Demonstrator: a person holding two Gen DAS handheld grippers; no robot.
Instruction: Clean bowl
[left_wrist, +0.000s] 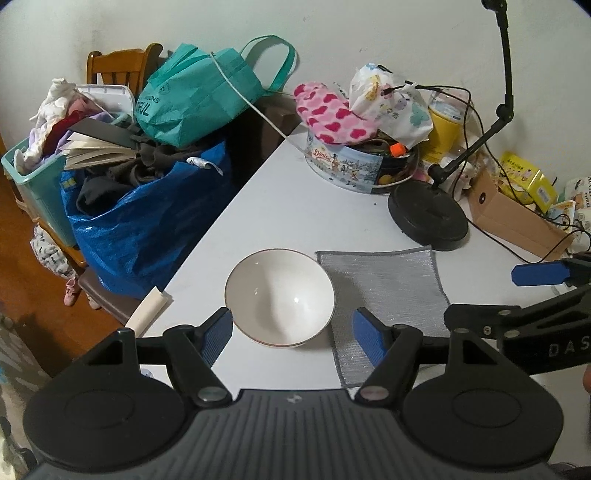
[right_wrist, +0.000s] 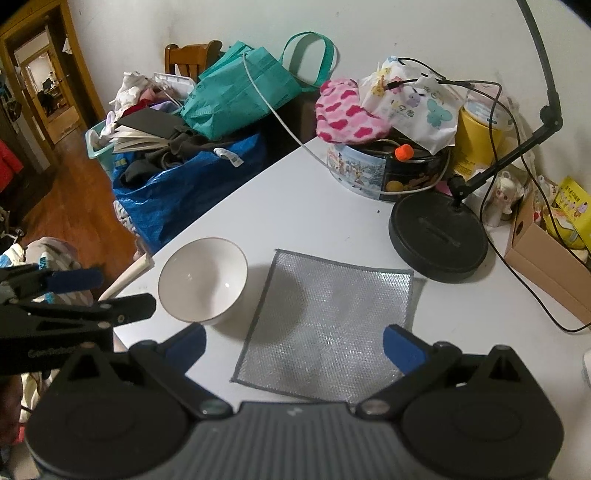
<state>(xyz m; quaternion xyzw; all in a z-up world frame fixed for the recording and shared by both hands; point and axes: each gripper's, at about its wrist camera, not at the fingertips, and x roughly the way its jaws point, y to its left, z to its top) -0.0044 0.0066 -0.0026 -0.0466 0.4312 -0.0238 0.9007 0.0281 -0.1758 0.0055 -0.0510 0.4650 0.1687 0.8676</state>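
A white bowl (left_wrist: 279, 297) (right_wrist: 203, 280) stands upright and empty on the white table (left_wrist: 295, 214), near its left edge. A grey mesh cloth (left_wrist: 384, 291) (right_wrist: 328, 321) lies flat just right of it. My left gripper (left_wrist: 293, 326) (right_wrist: 122, 291) hovers open over the bowl's near rim, one blue pad on either side and neither pressing on it. My right gripper (right_wrist: 295, 341) (left_wrist: 482, 295) hangs open over the near part of the cloth with nothing between its fingers.
A black lamp base (left_wrist: 428, 218) with its stem and cables stands behind the cloth. A cluttered biscuit tin (left_wrist: 347, 166) and a cardboard box (left_wrist: 517, 218) are further back. Off the table's left edge stand a blue bag (left_wrist: 147, 229) and a laundry basket (left_wrist: 33, 184).
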